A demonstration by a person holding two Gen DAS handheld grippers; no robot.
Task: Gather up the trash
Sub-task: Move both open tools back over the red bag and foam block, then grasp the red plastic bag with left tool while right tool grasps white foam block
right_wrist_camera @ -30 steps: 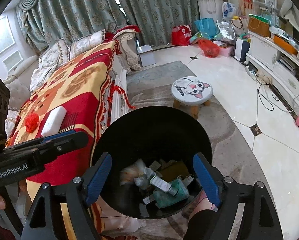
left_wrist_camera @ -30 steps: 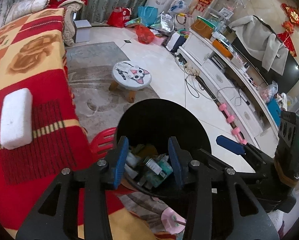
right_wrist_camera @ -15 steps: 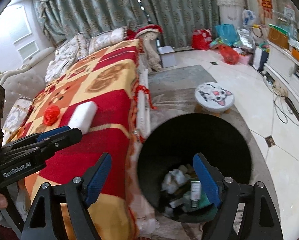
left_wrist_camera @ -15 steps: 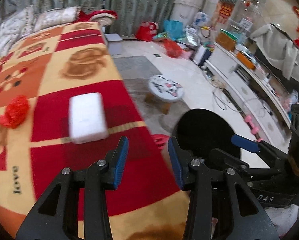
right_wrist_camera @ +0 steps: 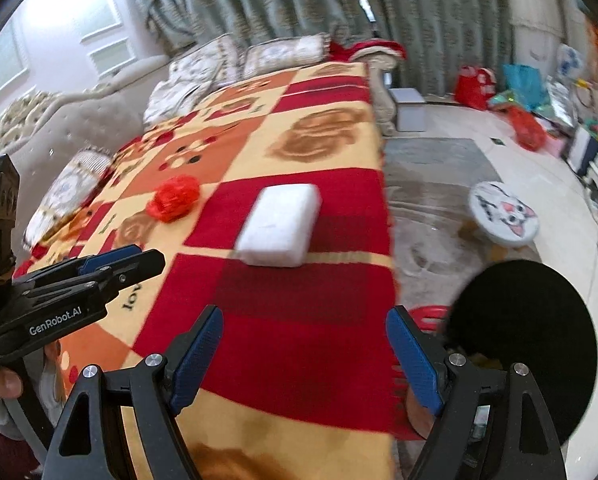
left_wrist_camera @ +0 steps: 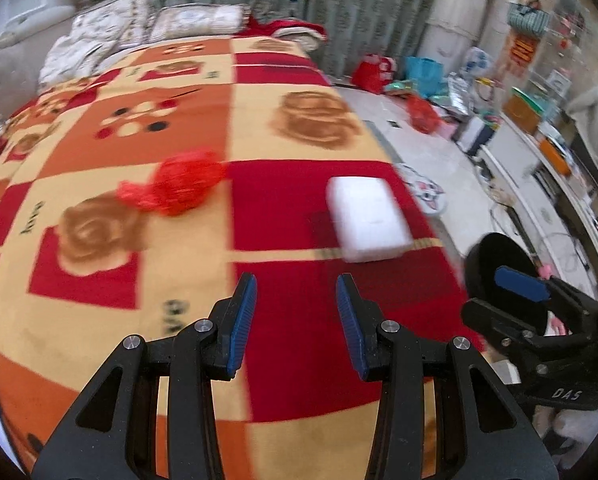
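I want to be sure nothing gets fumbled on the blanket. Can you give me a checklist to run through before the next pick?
1. left gripper empty, jaws apart: ok.
2. right gripper empty, jaws wide: ok.
3. white foam block lies free on the blanket, nothing on top: ok.
4. red crumpled bag lies apart from the block: ok.
5. black bin stands beside the blanket edge, mouth uncovered: ok.
6. Either gripper lined up over a piece of trash: not ok, both are short of them.
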